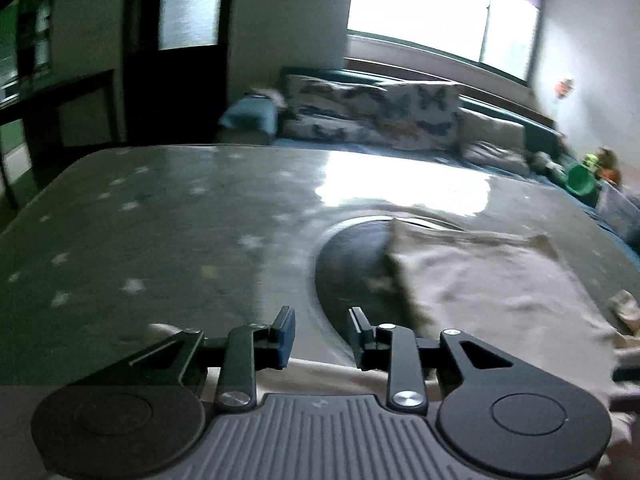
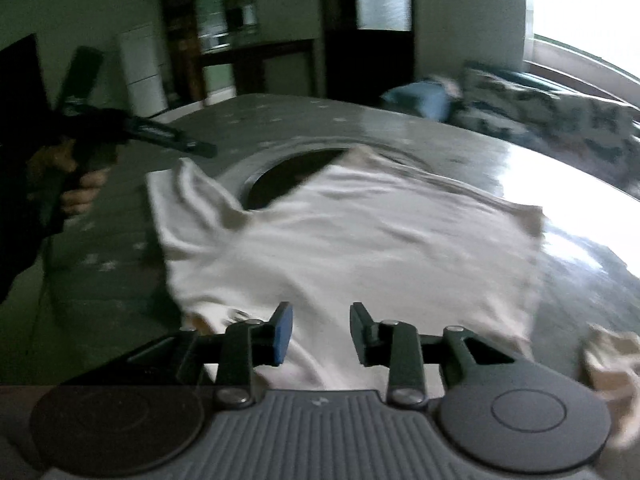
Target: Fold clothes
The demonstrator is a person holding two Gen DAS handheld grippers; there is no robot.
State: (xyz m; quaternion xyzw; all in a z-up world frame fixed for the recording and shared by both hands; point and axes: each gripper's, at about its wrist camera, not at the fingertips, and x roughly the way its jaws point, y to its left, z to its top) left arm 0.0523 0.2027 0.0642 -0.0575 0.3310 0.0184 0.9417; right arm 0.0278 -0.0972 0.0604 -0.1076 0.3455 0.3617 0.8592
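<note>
On the grey star-patterned table (image 2: 120, 248) lies a pale shirt (image 2: 352, 240), spread mostly flat, its far edge overlapping a dark round inset (image 2: 280, 176) in the tabletop. Laid out this way it gives clear edges to fold along, I judge. The right gripper (image 2: 321, 334) hangs over the shirt's near hem with its jaws parted and nothing between the pads. The left gripper (image 1: 322, 336) is likewise parted and empty, over bare table beside the shirt's left edge.

From the right wrist you can see the whole shirt, a raised fold at its left side, a crumpled pale cloth (image 2: 612, 360) at the right, and the person's hand (image 2: 80, 192) holding the left gripper off to the left. The left wrist shows only part of the shirt, but takes in the couch cushions (image 1: 372, 112) and the bright window (image 1: 420, 12).
</note>
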